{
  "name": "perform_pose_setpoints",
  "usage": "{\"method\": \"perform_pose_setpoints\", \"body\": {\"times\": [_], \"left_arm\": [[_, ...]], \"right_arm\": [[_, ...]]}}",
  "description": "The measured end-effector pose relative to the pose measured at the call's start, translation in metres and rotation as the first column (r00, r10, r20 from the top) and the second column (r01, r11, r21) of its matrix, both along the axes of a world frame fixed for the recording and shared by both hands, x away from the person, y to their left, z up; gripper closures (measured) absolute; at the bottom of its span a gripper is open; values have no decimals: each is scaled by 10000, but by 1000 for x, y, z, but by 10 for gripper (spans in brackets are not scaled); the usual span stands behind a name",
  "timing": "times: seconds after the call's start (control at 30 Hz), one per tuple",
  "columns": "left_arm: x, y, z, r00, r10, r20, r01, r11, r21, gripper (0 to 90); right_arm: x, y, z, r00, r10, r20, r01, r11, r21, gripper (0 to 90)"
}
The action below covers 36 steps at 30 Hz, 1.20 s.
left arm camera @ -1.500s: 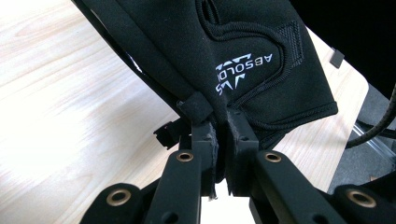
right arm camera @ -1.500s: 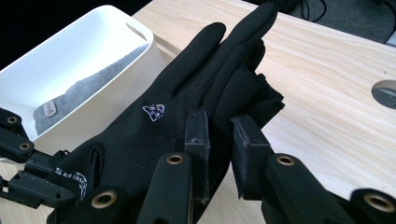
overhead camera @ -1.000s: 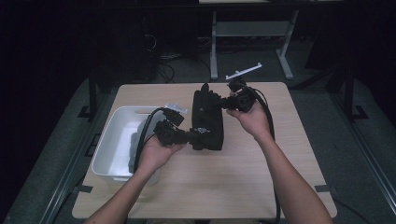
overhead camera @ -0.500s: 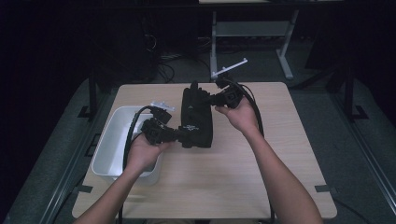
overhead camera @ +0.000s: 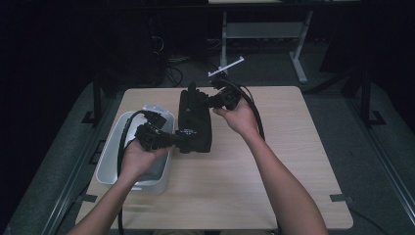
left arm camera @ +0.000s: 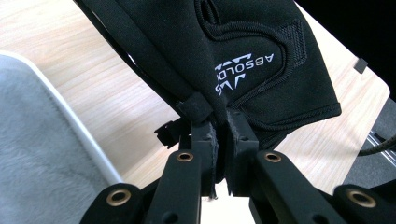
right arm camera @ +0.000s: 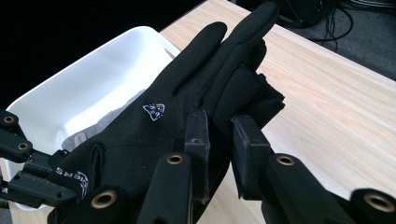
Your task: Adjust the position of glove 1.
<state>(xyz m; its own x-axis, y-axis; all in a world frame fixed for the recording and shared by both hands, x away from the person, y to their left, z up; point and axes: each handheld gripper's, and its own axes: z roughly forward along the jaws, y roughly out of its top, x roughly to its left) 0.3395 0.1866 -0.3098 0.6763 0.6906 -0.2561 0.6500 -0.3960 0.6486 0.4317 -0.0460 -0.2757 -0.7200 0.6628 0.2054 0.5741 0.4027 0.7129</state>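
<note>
A black glove (overhead camera: 195,120) with white lettering on the cuff is stretched between my two grippers over the wooden table (overhead camera: 293,147). My left gripper (overhead camera: 178,139) is shut on the cuff end; in the left gripper view its pads (left arm camera: 205,140) pinch the cuff of the glove (left arm camera: 243,56). My right gripper (overhead camera: 210,100) is shut on the finger end. In the right gripper view the glove (right arm camera: 154,121) lies palm-flat toward the white tub (right arm camera: 93,79), and a fold of its fingers sits between the pads (right arm camera: 198,135).
The white tub (overhead camera: 110,164) stands at the table's left edge, under my left hand, with a grey cloth (left arm camera: 42,154) inside. Beyond the far table edge are a desk frame (overhead camera: 264,29) and floor cables. Bare wood lies at the right and front.
Both hands have carried the glove leftward across the table, closer to the white tub. Both grips on the glove are unchanged.
</note>
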Motion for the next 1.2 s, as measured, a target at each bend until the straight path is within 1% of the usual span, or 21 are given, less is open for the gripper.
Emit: {"method": "perform_pose_setpoints", "body": {"times": [0.1, 0.13, 0.17, 0.2, 0.33, 0.37, 0.4, 0.43, 0.47, 0.53, 0.57, 0.6, 0.63, 0.67, 0.73, 0.87, 0.9, 1.0, 1.07, 1.1, 1.2], "left_arm": [[0, 6, 1, 9999, 103, 0, -103, 9999, 6, 842], [-1, 7, 1, 9999, 166, 11, -166, 9999, -36, 842], [-1, 9, 2, 9999, 128, 8, -128, 9999, 46, 842], [-1, 11, 2, 9998, 207, 3, -207, 9998, 30, 842], [-1, 17, 2, 9997, 244, 34, -244, 9997, 84, 842], [-2, 18, 3, 9995, 325, 16, -325, 9995, 33, 842], [-2, 20, 3, 9997, 236, 44, -237, 9996, 132, 842], [-2, 21, 3, 9993, 374, 23, -374, 9993, 12, 842], [-2, 23, 3, 9995, 327, 30, -327, 9994, 81, 842], [-3, 25, 3, 9991, 425, 55, -425, 9991, -3, 842], [-3, 27, 3, 9992, 405, 56, -406, 9992, 56, 842], [-3, 28, 3, 9989, 455, 59, -455, 9990, 23, 842], [-3, 30, 3, 9989, 461, 61, -462, 9989, 40, 842], [-3, 32, 3, 9989, 468, 54, -468, 9989, 63, 842], [-4, 35, 3, 9986, 524, 93, -525, 9986, 51, 842], [-4, 41, 4, 9982, 591, 56, -592, 9982, 91, 842], [-5, 42, 4, 9976, 687, 52, -687, 9976, 33, 842], [-5, 47, 4, 9977, 682, 53, -683, 9976, 66, 842], [-6, 51, 4, 9971, 765, 27, -766, 9971, 44, 842], [-6, 53, 4, 9974, 724, 18, -724, 9973, 89, 842], [-7, 58, 3, 9968, 802, -17, -802, 9967, 131, 842]], "right_arm": [[1, 7, 2, 10000, 57, -63, -57, 10000, -37, 775], [1, 9, 3, 10000, 55, -39, -56, 10000, -19, 775], [1, 11, 3, 9999, 102, -35, -102, 9999, -9, 775], [1, 13, 4, 10000, 97, -18, -97, 10000, -10, 775], [2, 20, 5, 9998, 182, -20, -182, 9998, -6, 775], [2, 21, 5, 9998, 210, 5, -210, 9998, 19, 775], [2, 23, 5, 9998, 210, -25, -210, 9998, -5, 775], [2, 24, 5, 9998, 210, -32, -210, 9998, 2, 775], [3, 25, 5, 9997, 264, -7, -264, 9997, -11, 775], [3, 29, 6, 9996, 289, -4, -289, 9996, -7, 775], [3, 30, 7, 9996, 290, -13, -290, 9996, -27, 774], [3, 32, 7, 9994, 347, 38, -347, 9994, -46, 775], [3, 34, 7, 9994, 332, -22, -332, 9994, -49, 774], [4, 35, 7, 9993, 383, 41, -383, 9992, -65, 775], [4, 40, 8, 9992, 387, 4, -387, 9992, -36, 774], [5, 46, 8, 9988, 481, 46, -481, 9988, -63, 775], [5, 48, 8, 9988, 488, 46, -488, 9988, -43, 774], [6, 53, 8, 9985, 545, 65, -545, 9985, 4, 774], [6, 56, 7, 9984, 557, 58, -557, 9984, 42, 774], [6, 58, 6, 9984, 565, 40, -565, 9984, 21, 774], [7, 64, 4, 9982, 594, -14, -594, 9982, 78, 775]]}}
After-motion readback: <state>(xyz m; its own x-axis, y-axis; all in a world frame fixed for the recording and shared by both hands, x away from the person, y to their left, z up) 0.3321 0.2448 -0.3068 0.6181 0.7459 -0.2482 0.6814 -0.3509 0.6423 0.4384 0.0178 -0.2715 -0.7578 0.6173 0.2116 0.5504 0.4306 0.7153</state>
